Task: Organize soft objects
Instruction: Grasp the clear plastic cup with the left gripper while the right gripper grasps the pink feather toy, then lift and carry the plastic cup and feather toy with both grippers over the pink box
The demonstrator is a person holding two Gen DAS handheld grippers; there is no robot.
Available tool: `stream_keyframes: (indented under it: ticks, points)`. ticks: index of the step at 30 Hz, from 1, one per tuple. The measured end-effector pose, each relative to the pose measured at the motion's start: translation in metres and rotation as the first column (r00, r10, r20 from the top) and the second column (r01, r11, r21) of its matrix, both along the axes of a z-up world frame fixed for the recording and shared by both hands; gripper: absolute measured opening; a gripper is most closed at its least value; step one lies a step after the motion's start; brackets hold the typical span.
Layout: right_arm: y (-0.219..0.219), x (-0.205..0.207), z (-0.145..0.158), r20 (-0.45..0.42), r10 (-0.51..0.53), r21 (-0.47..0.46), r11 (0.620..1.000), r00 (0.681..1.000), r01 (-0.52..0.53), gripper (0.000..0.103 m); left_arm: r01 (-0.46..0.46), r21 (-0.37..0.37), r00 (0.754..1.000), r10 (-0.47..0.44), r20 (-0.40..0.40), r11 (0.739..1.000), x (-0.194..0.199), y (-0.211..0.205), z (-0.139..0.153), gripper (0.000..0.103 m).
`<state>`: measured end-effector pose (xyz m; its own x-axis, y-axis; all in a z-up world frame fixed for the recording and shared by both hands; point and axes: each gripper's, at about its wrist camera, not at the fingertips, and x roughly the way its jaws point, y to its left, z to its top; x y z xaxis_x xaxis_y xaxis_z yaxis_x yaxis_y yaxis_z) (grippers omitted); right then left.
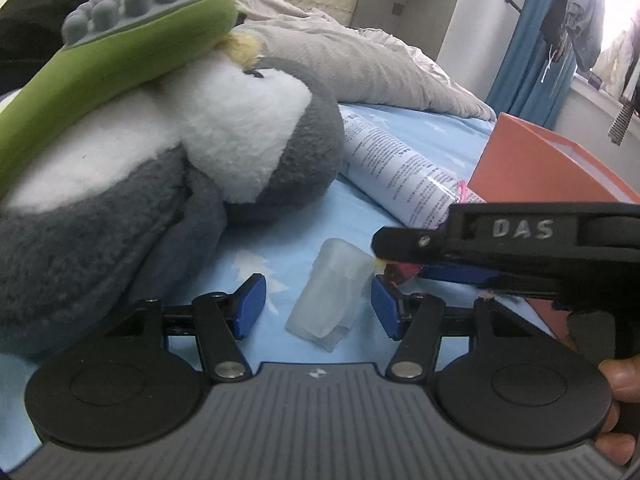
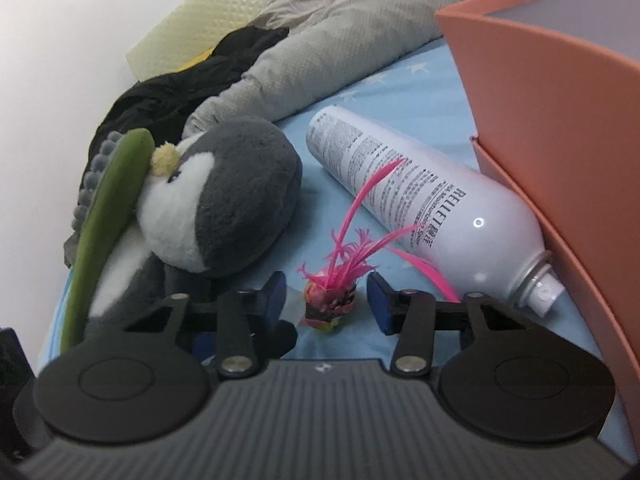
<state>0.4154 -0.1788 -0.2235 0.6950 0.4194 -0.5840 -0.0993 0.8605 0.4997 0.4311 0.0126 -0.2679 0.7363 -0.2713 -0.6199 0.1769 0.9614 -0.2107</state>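
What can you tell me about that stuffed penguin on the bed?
The penguin is a plush toy with fuzzy dark grey fur, a white face and belly, a small black eye and a pale yellow tuft by its head. It lies slumped on its side on the blue sheet, head toward the spray can. A green insole with grey nubs leans against it. Neither gripper touches it.

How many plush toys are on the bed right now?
1: the grey penguin plush lies left of the white spray can, under a green insole. Others may be hidden.
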Motion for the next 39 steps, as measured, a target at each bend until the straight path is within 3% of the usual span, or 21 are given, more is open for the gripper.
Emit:
stream_keyframes:
  ticks: [3,6,10,16,27,39]
  points:
    - [-0.002,0.002,-0.003,-0.015,0.004,0.009,1.000,1.000,-0.004,0.033,-0.009,-0.006,1.000,0.009,0.002,1.000,0.002,-0.001,-0.002,0.049]
    - [-0.002,0.000,-0.003,0.000,0.012,0.013,1.000,1.000,-0.012,0.032,-0.002,-0.022,1.000,0.002,0.001,1.000,0.001,-0.003,-0.004,0.034]
    - [-0.005,-0.008,-0.002,-0.002,0.023,0.024,0.999,1.000,-0.023,0.032,-0.003,0.023,1.000,0.003,0.021,1.000,-0.007,-0.009,0.002,0.021]
    - [-0.008,-0.022,0.009,0.013,0.026,0.001,1.000,1.000,-0.026,0.032,-0.026,0.025,1.000,0.026,0.007,0.999,-0.020,-0.008,0.008,0.015]
    - [-0.018,-0.063,0.034,0.065,0.046,-0.069,0.997,0.997,-0.041,0.032,-0.081,0.020,0.996,0.082,-0.027,0.996,-0.067,-0.007,0.023,0.014]
    - [-0.020,-0.123,0.049,0.061,0.103,-0.161,0.983,0.993,-0.092,0.032,-0.123,-0.007,0.991,0.123,-0.045,0.992,-0.120,-0.006,0.047,0.007]
